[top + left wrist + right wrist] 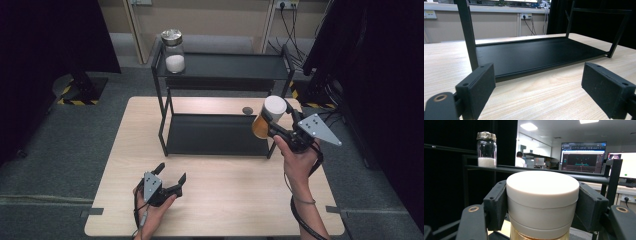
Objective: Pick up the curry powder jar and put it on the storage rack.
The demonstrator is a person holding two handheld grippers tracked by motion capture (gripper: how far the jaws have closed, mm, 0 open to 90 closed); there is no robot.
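I see a black two-tier rack [220, 100] standing on the far half of the wooden table [215, 200]. A glass jar [173, 51] with white powder and a metal lid sits at the left end of its top shelf. Monitors [584, 157] glow in the background. A small dark disc [247, 110] lies just behind the rack.

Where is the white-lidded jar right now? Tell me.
In the high view the white-lidded jar is at the right, clamped by its lid in the right gripper, raised off the table beside the black shelf rack's right end.
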